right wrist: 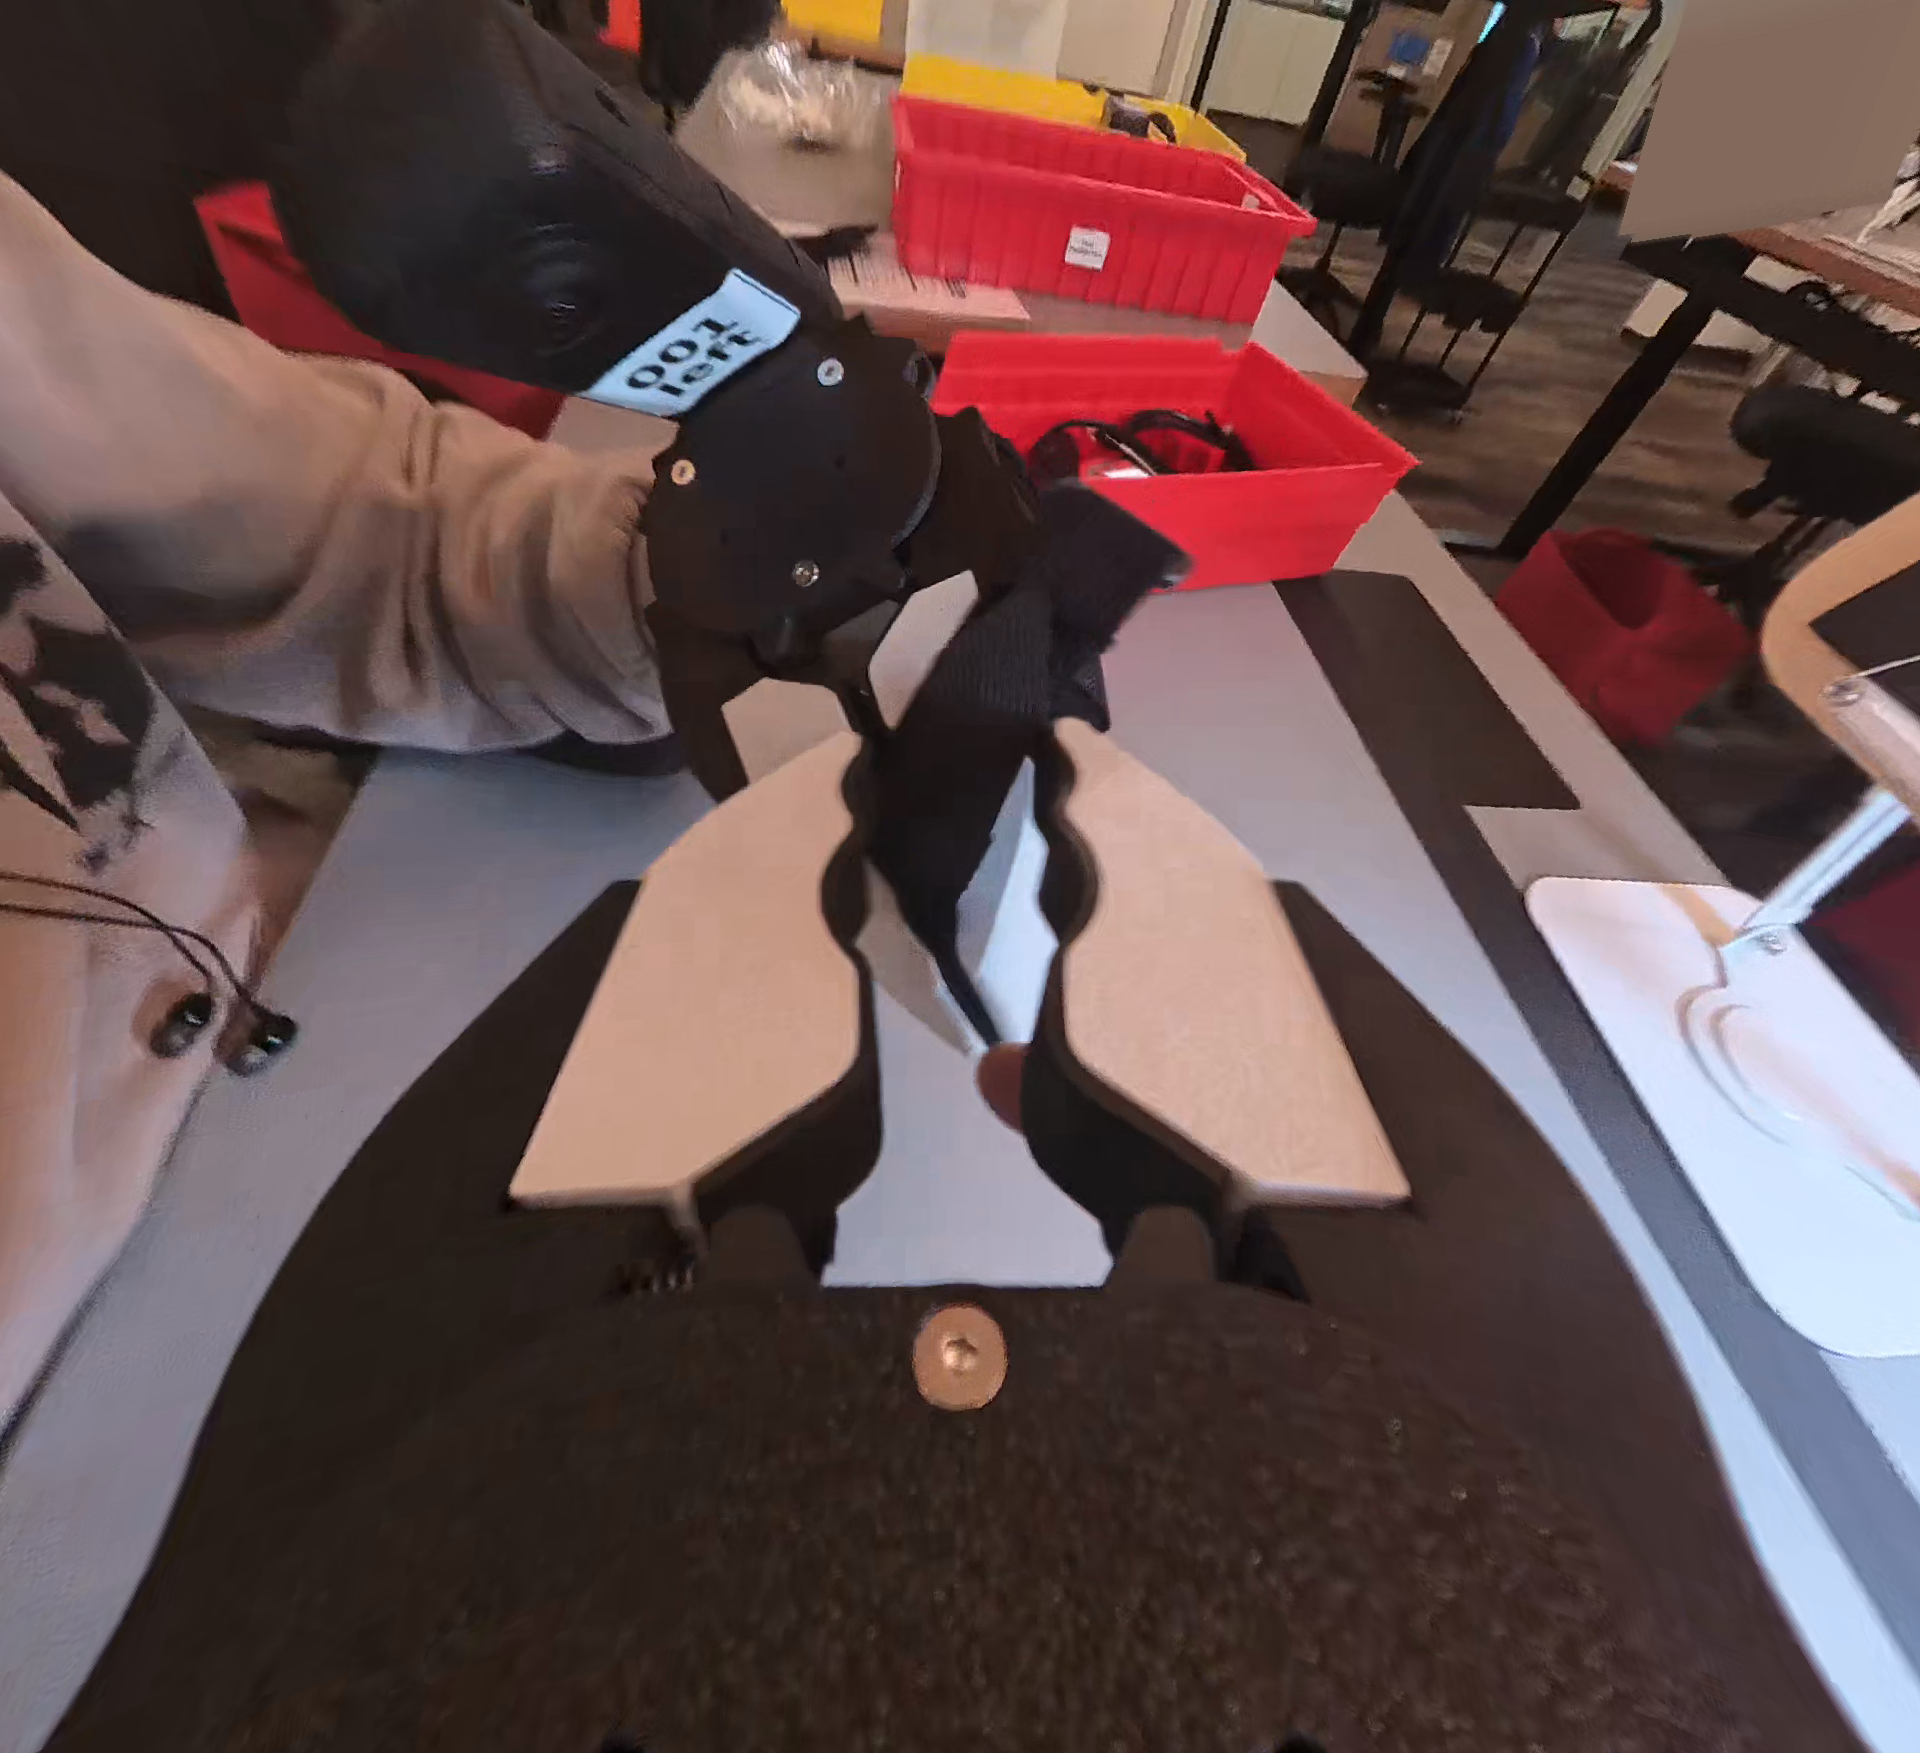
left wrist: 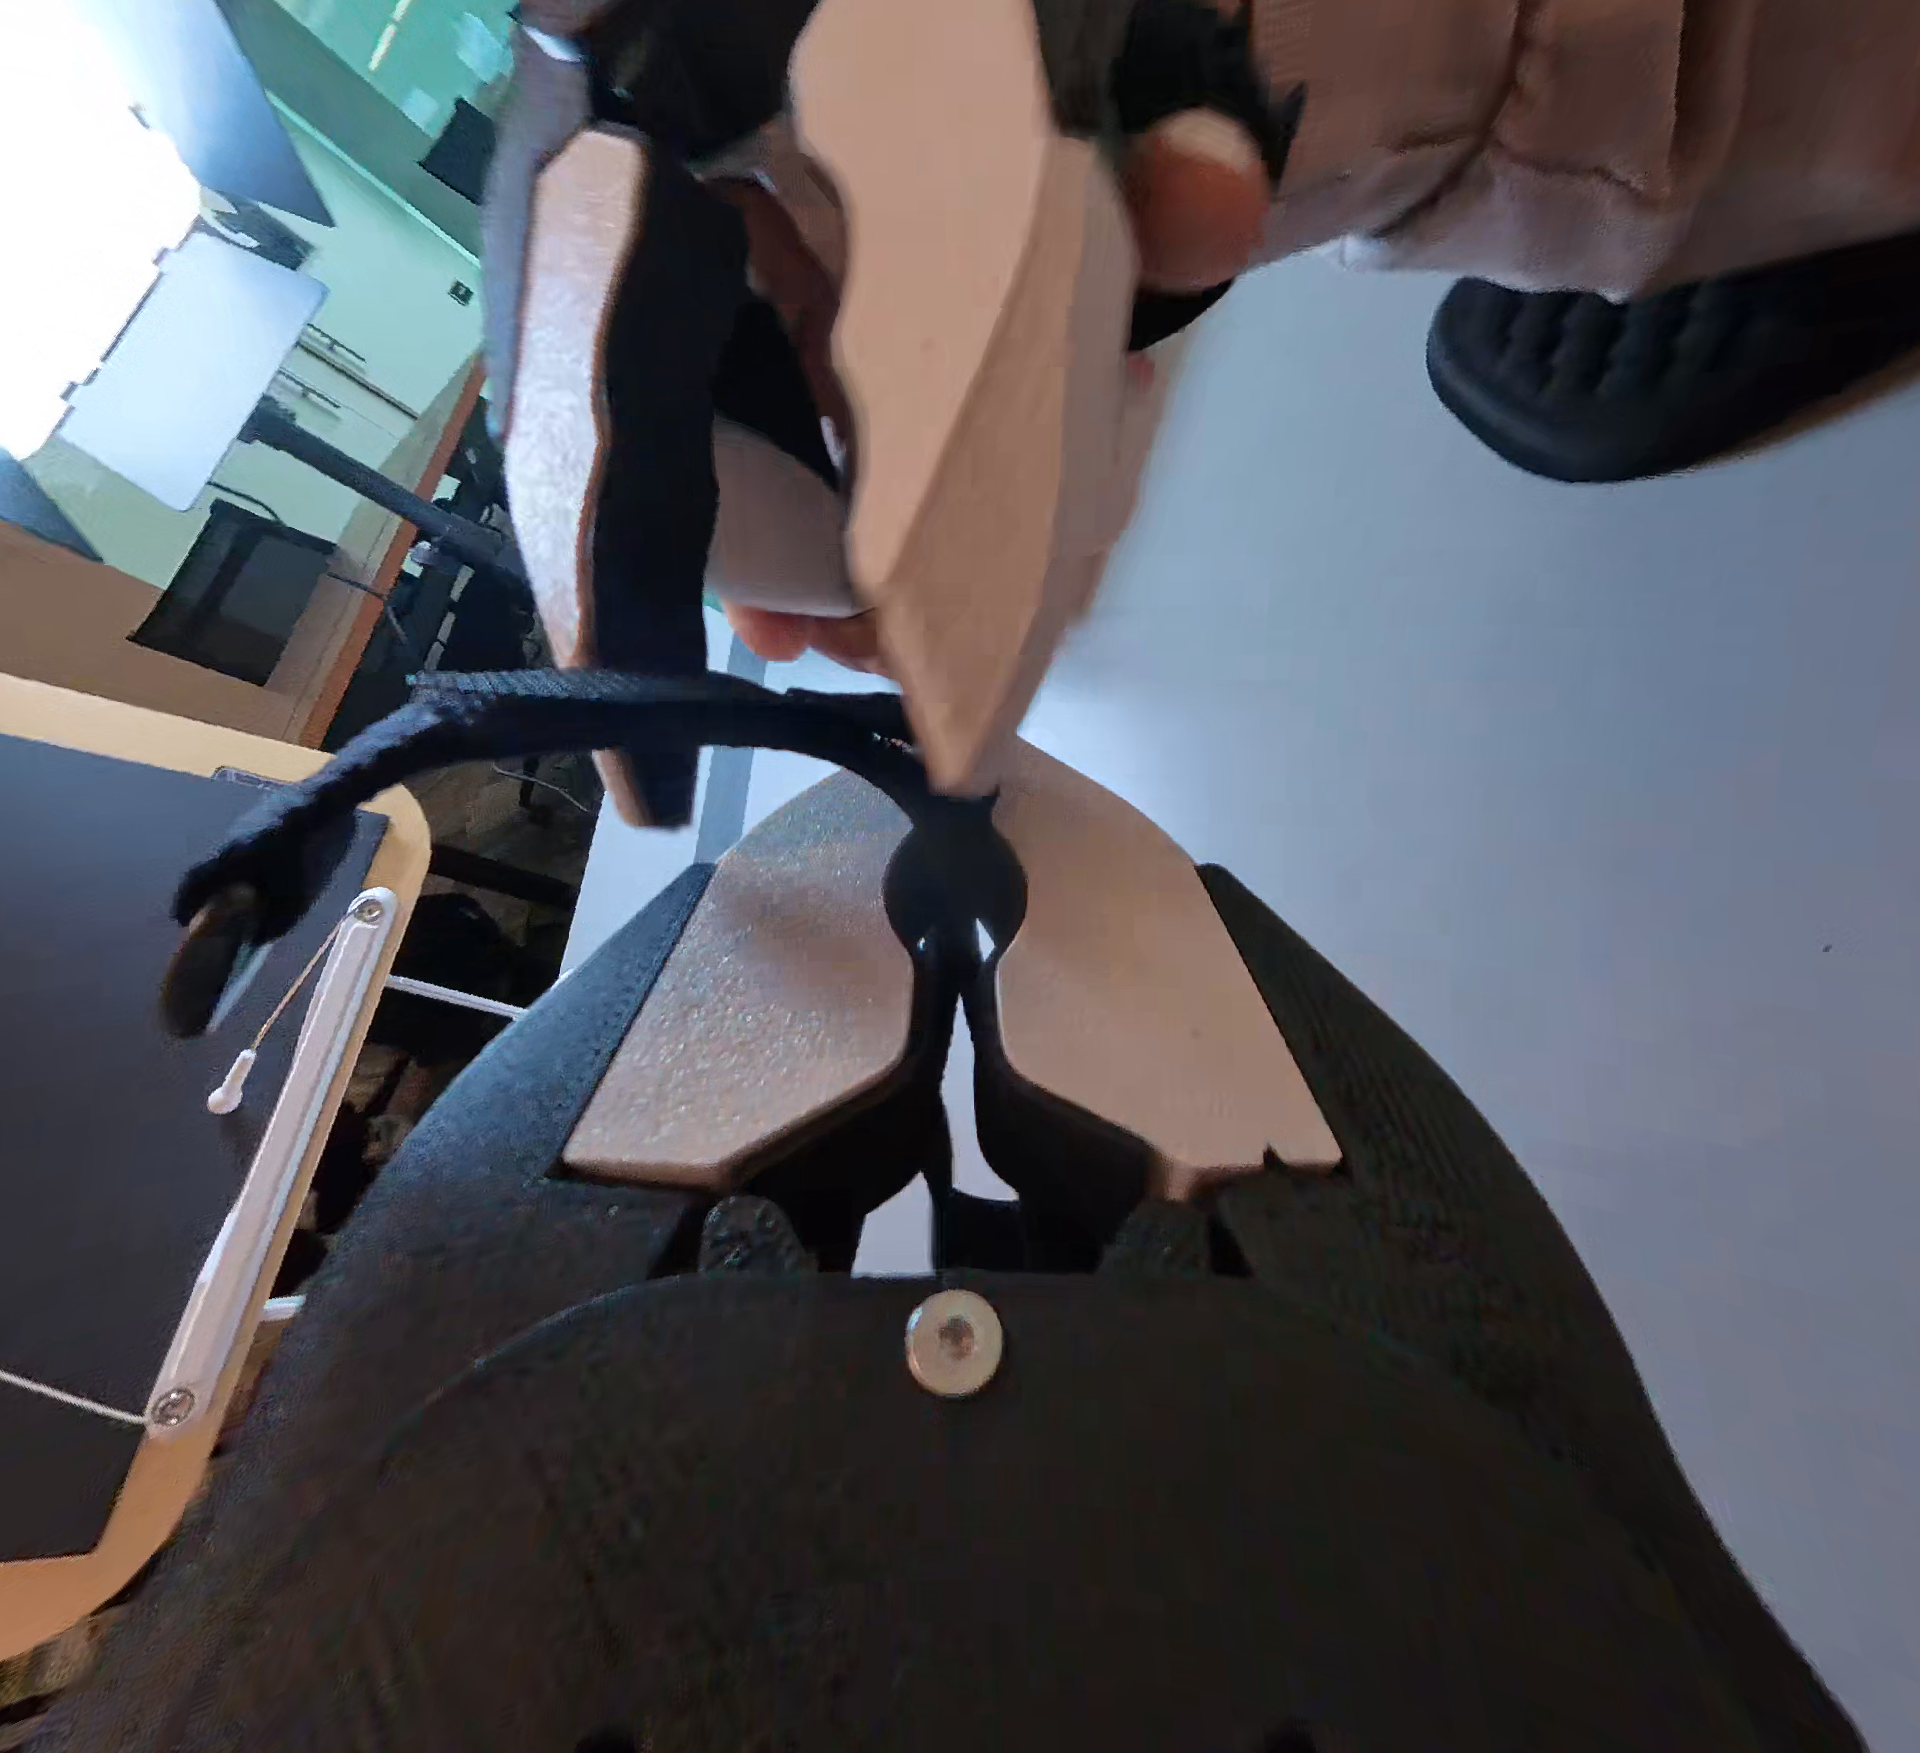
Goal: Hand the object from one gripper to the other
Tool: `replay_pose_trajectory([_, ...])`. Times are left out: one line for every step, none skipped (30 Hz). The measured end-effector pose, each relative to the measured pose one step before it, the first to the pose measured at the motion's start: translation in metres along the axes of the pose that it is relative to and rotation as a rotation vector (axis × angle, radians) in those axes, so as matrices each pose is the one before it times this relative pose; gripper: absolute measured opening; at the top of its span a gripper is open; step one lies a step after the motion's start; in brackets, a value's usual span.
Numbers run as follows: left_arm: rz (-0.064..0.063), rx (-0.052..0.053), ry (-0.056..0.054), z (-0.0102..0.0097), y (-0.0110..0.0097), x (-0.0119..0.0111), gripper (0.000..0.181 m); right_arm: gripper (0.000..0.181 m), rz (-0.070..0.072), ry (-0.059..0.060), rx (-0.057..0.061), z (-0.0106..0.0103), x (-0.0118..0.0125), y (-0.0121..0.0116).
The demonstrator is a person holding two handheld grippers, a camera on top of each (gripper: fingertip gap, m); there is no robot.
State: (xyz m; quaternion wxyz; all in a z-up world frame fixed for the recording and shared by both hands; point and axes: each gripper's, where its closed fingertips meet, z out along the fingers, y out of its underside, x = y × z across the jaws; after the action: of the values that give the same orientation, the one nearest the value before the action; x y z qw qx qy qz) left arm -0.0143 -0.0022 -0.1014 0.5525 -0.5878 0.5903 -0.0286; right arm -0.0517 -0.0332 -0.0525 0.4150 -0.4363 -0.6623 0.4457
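A black webbing strap (left wrist: 582, 716) is the object. My left gripper (left wrist: 954, 830) is shut on it at the fingertips, and the free end arcs away to the left. My right gripper (left wrist: 805, 768) comes in from above, open, with one finger on each side of the strap and one tip touching the left gripper's tips. In the right wrist view the strap (right wrist: 966, 695) hangs between the open fingers of my right gripper (right wrist: 956, 758). The left gripper (right wrist: 868, 727) holds it from the upper left, in a hand with a beige sleeve.
A grey table (right wrist: 436, 872) lies below, with a black mat (right wrist: 1455, 716) on its right. Two red bins (right wrist: 1195, 456) (right wrist: 1091, 207) stand behind. A white stand base (right wrist: 1714, 1080) is at the right. A wood-rimmed black board (left wrist: 104, 1080) is at the left. About 6 cm separates my left fingertips from my right.
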Motion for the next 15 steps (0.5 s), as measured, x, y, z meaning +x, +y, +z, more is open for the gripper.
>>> replay_pose_trajectory([0.02, -0.0101, 0.0136, 0.00194, 0.00154, 0.00406, 0.0, 0.027, -0.035, -0.0033, -0.0124, 0.00168, -0.00243, 0.00284])
replay_pose_trajectory([0.0094, -0.0011, 0.0087, 0.0007, 0.00105, 0.00219, 0.0, 0.026, -0.0106, -0.0081, -0.0103, 0.00032, -0.00199, 0.00185])
replay_pose_trajectory([-0.0062, 0.0079, 0.0023, -0.00022, 0.00018, -0.00018, 0.0, 0.024, -0.0014, -0.0065, 0.002, -0.00093, -0.00087, -0.00039])
replay_pose_trajectory([-0.0196, 0.0194, 0.0005, -0.00111, -0.00139, -0.00157, 0.0, 0.022, -0.0077, -0.0062, 0.0174, -0.00155, -0.00106, -0.00236])
replay_pose_trajectory([-0.0277, 0.0263, 0.0084, -0.00146, -0.00249, -0.00106, 0.0, 0.021, -0.0074, -0.0045, 0.0179, -0.00133, -0.00096, -0.00276])
replay_pose_trajectory([-0.0307, 0.0222, 0.0124, -0.00124, -0.00196, -0.0006, 0.0, 0.02, -0.0052, 0.0038, 0.0106, -0.00078, 0.00021, -0.00207])
replay_pose_trajectory([-0.0276, 0.0147, 0.0071, -0.00098, -0.00098, -0.0012, 0.001, 0.02, -0.0088, 0.0066, 0.0083, -0.00043, 0.00038, -0.00161])
replay_pose_trajectory([-0.0238, 0.0153, 0.0031, -0.00105, -0.00075, -0.00163, 0.003, 0.019, -0.0082, 0.0094, 0.0132, -0.00067, 0.001, -0.00195])
replay_pose_trajectory([-0.0251, 0.0174, 0.0018, -0.00119, -0.00089, -0.00195, 0.005, 0.018, -0.0037, 0.0102, 0.0132, -0.00101, 0.00156, -0.00192])
replay_pose_trajectory([-0.0302, 0.0149, 0.007, -0.00112, -0.00041, -0.00164, 0.008, 0.018, -0.0015, 0.012, 0.0121, -0.00165, 0.00215, -0.00177])
replay_pose_trajectory([-0.0375, 0.0126, 0.0177, -0.0012, 0.00011, -0.00063, 0.012, 0.017, -0.0017, 0.017, 0.0104, -0.00239, 0.00315, -0.0017])
replay_pose_trajectory([-0.0445, 0.0148, 0.0209, -0.00124, -0.00004, -0.00075, 0.018, 0.017, -0.0021, 0.0194, 0.0076, -0.00318, 0.00384, -0.00138])
replay_pose_trajectory([-0.0463, 0.0215, 0.0153, -0.00163, -0.00088, -0.00185, 0.023, 0.016, -0.0007, 0.0166, 0.009, -0.00361, 0.00357, -0.00167])
replay_pose_trajectory([-0.0457, 0.0311, 0.0138, -0.00218, -0.00219, -0.00209, 0.028, 0.016, -0.0006, 0.0175, 0.0118, -0.00392, 0.00378, -0.0022])
replay_pose_trajectory([-0.0473, 0.0366, 0.0102, -0.00249, -0.00323, -0.00274, 0.033, 0.016, -0.0031, 0.0231, 0.0144, -0.00407, 0.00436, -0.00287])
